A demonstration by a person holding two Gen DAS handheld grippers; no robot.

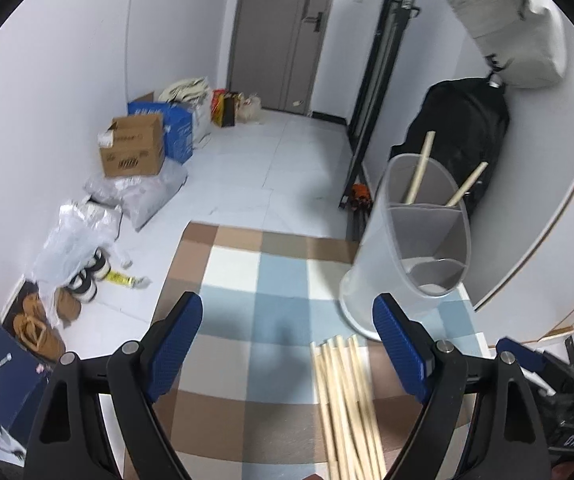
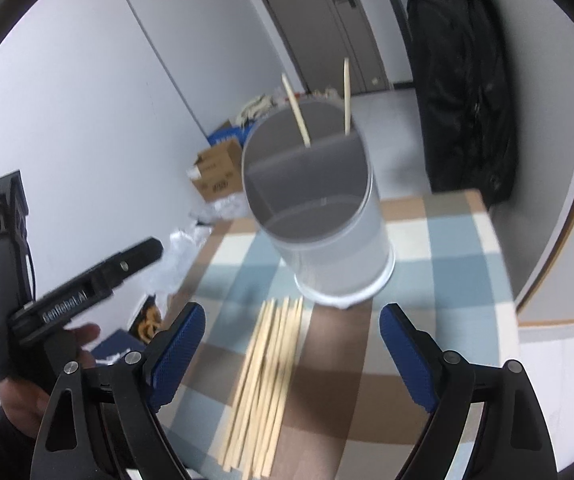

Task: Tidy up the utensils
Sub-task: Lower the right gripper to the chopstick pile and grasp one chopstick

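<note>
Both grippers are spread wide and hold nothing: the right gripper [image 2: 293,350] hangs above the near end of a bundle of chopsticks [image 2: 265,384] lying flat on the checked counter [image 2: 443,276], and the left gripper [image 1: 287,344] hovers off to the side, with the same chopsticks [image 1: 347,404] lying toward its right finger. Just past the far tips of the bundle stands the round holder [image 2: 319,216], a pale plastic cup split by inner walls into compartments; two chopsticks already lean in its far compartment [image 2: 319,108], so the job looks barely started. The step in hand, I judge, is picking the next stick from the pile. To do it well, come down on the bundle across its length, not along it, and close on one or two sticks at the edge of the pile, since a grip in the middle would likely scatter the rest (they lie touching, slightly fanned at the far end). Grip past the midpoint so the stick does not swing down. Then tip it upright before it reaches the rim and lower it into the same far compartment as the others. The holder looks light, so a sideways knock could topple it; the left gripper could steady its wall [image 1: 383,248].
</note>
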